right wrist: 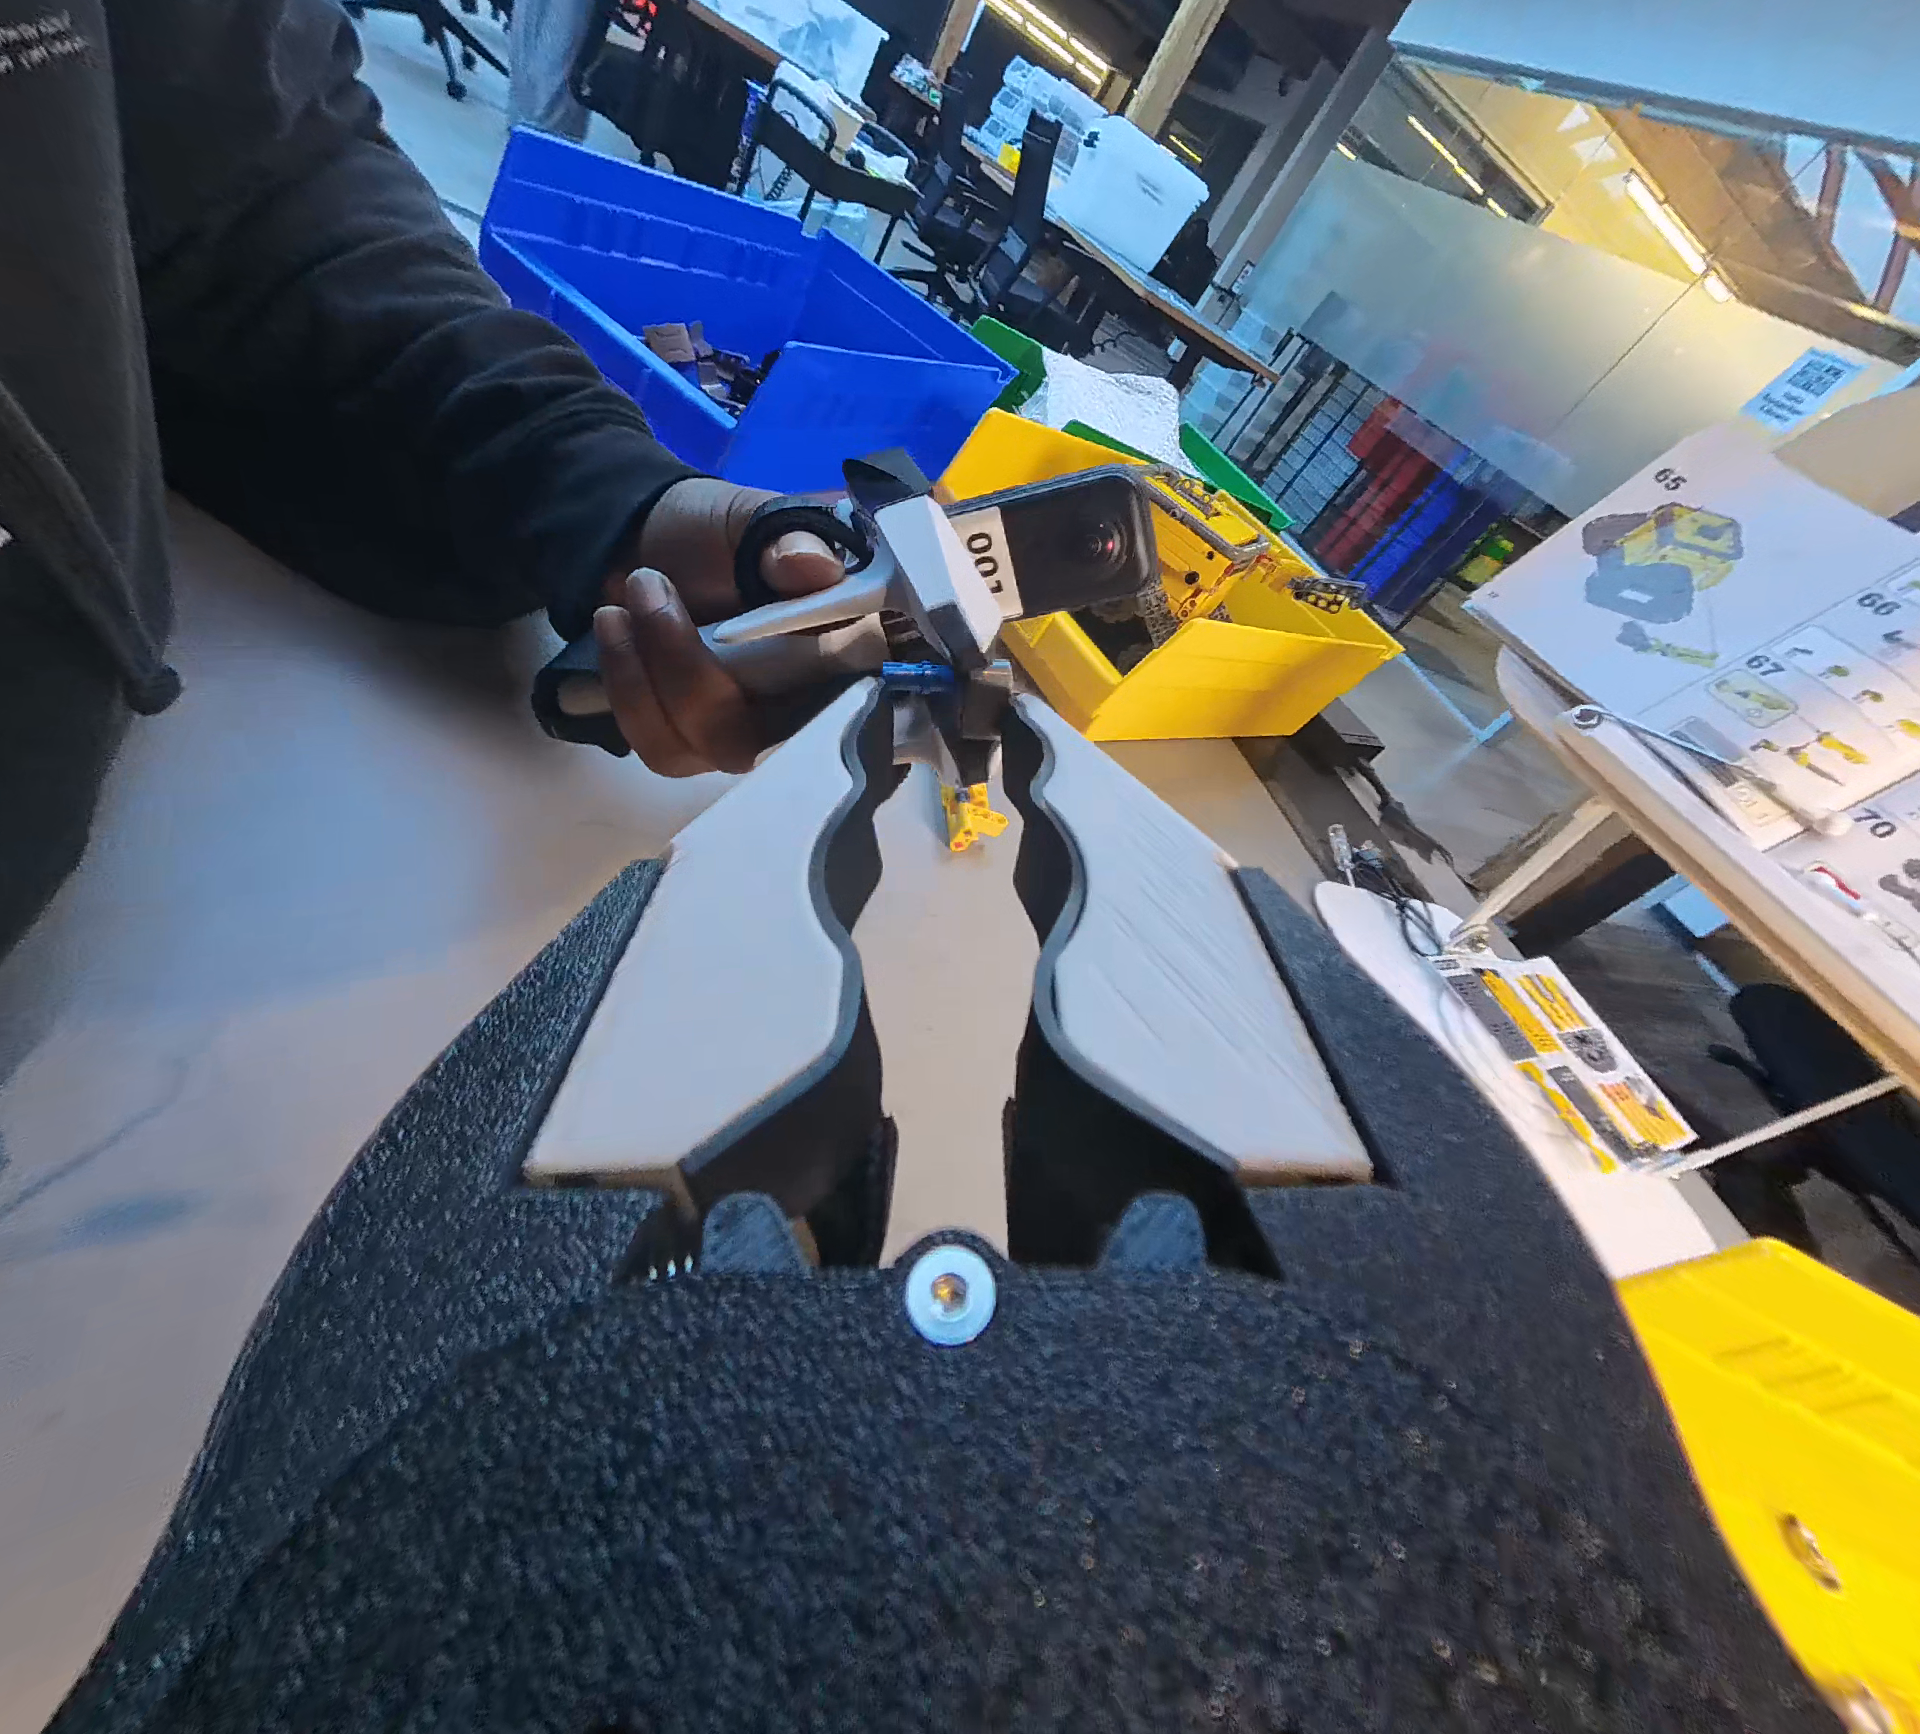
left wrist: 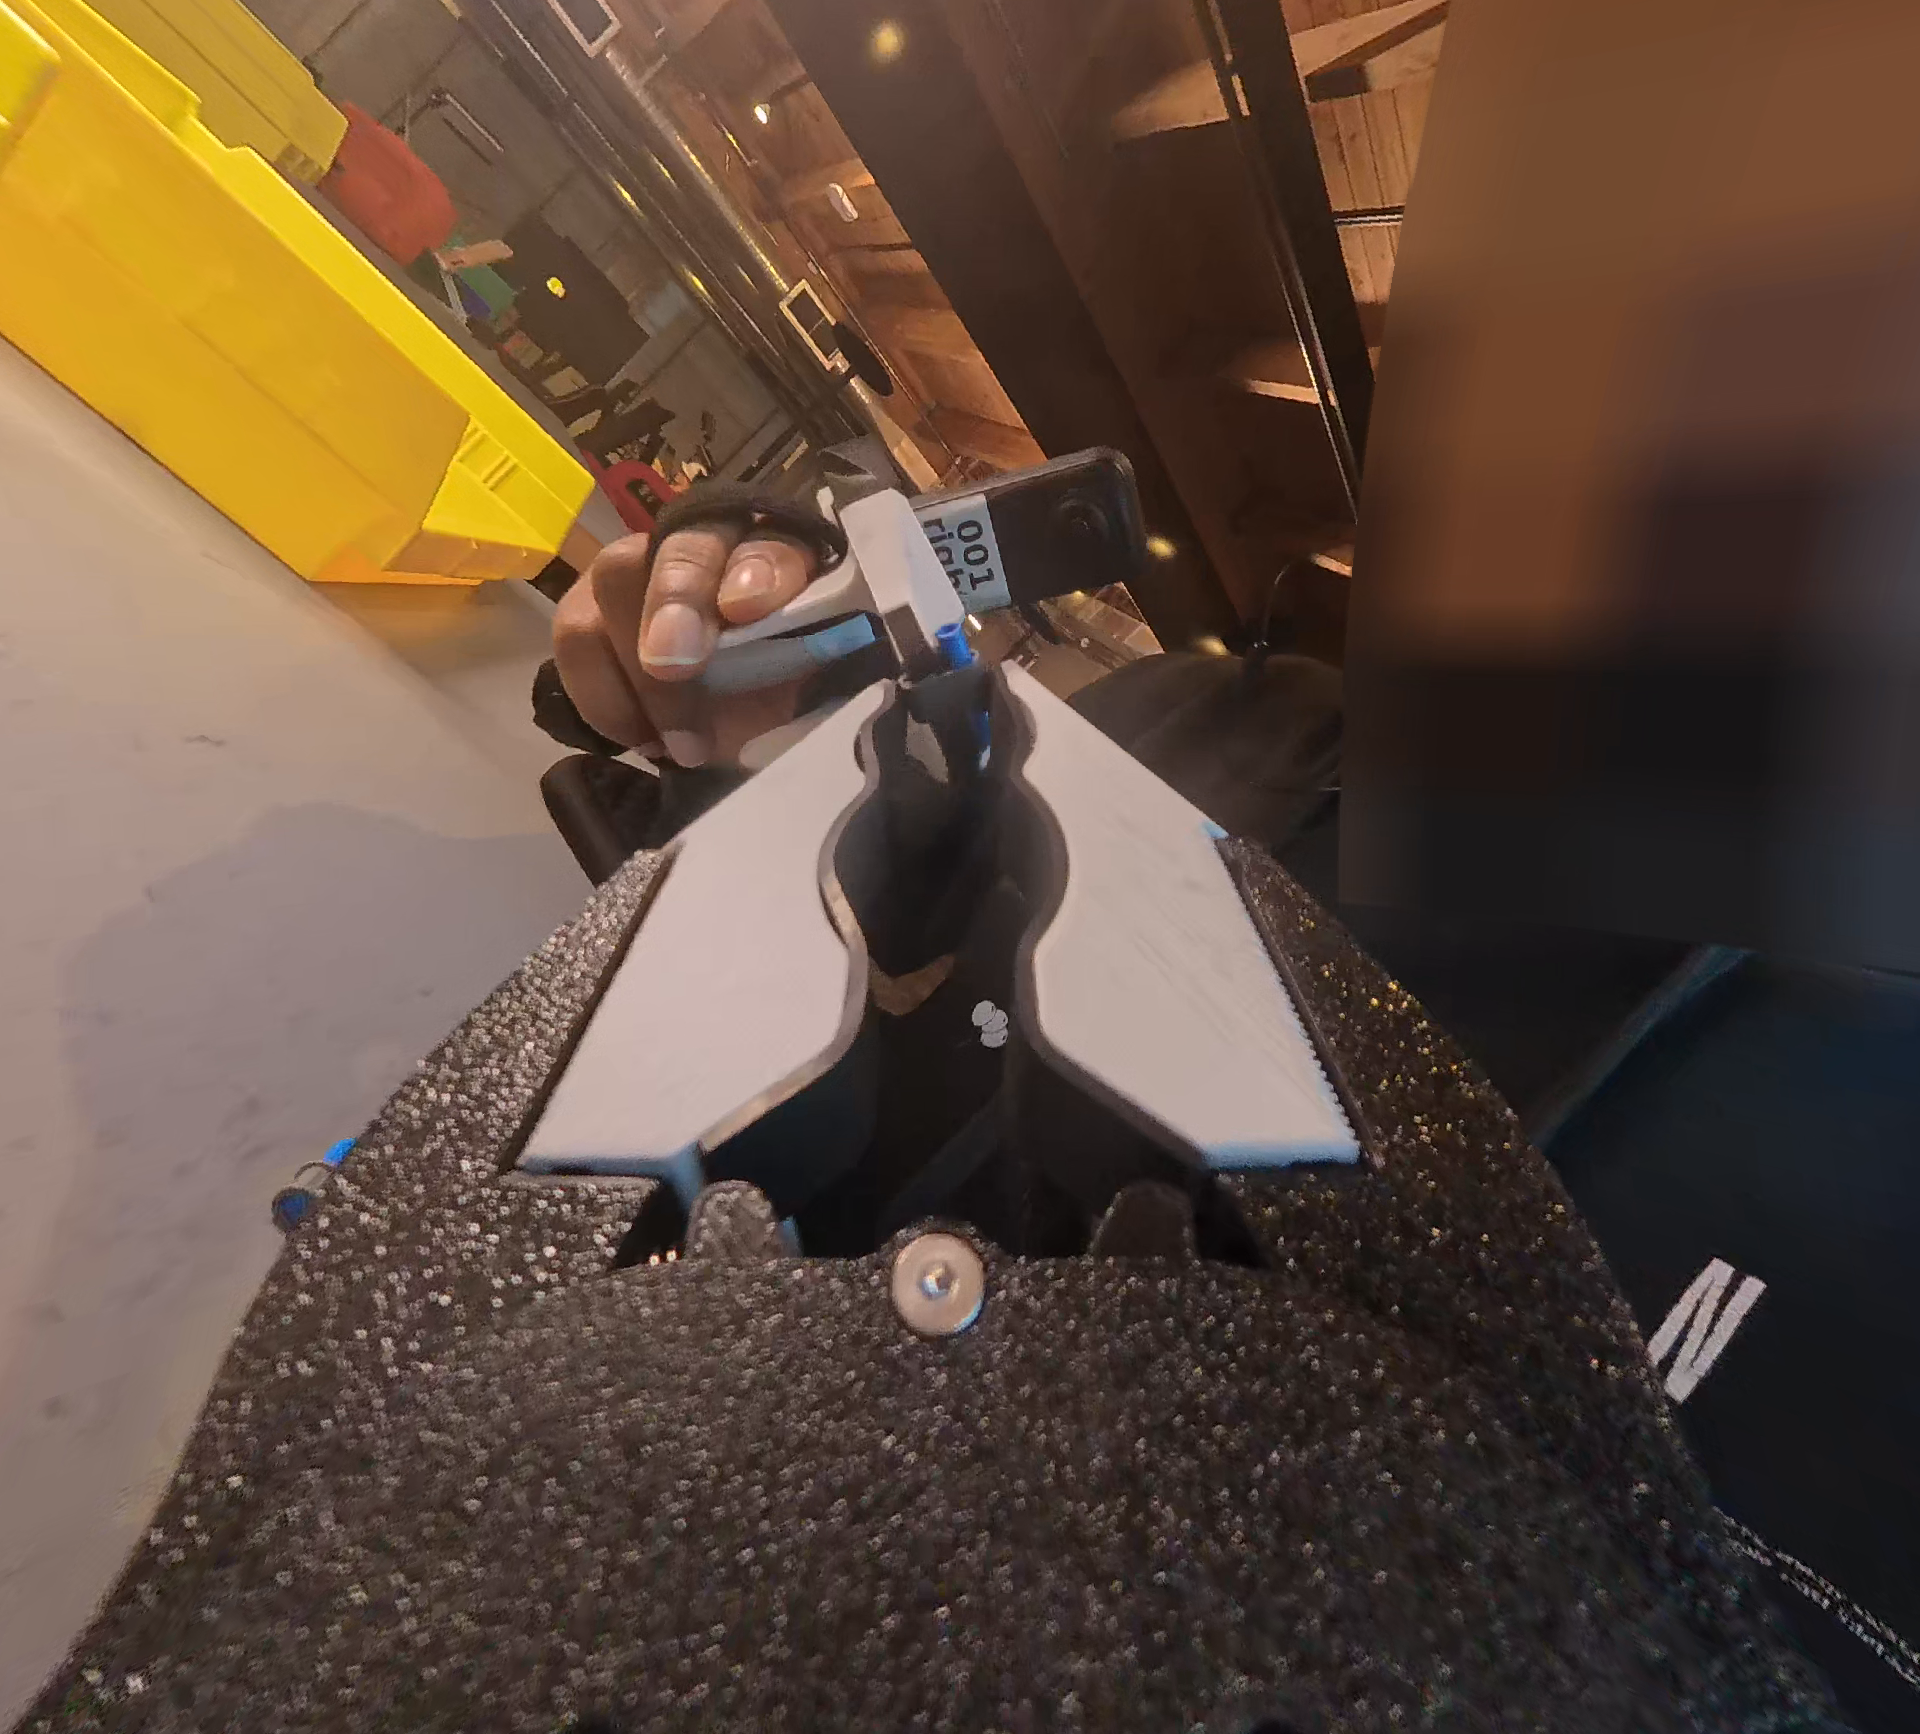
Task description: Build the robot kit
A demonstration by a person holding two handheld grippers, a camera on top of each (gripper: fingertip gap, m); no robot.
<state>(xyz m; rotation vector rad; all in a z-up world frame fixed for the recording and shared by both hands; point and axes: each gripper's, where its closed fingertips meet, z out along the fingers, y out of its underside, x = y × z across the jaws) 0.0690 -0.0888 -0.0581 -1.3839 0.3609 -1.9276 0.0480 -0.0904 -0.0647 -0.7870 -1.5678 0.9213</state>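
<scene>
Mid-frame, above the tabletop (right wrist: 312,801), the left tool (left wrist: 948,708) is nearly closed, pinching a small dark brick piece (left wrist: 920,749) with a blue pin (left wrist: 951,650). The right tool (right wrist: 945,708) is narrowed against it, but I cannot tell whether it grips.

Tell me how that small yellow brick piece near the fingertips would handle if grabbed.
The small yellow brick piece looks like hard plastic, so it is probably stiff and light. Its tiny size and smooth faces suggest it could slip or twist in a pinch. Its blocky edges make rolling unlikely.
</scene>
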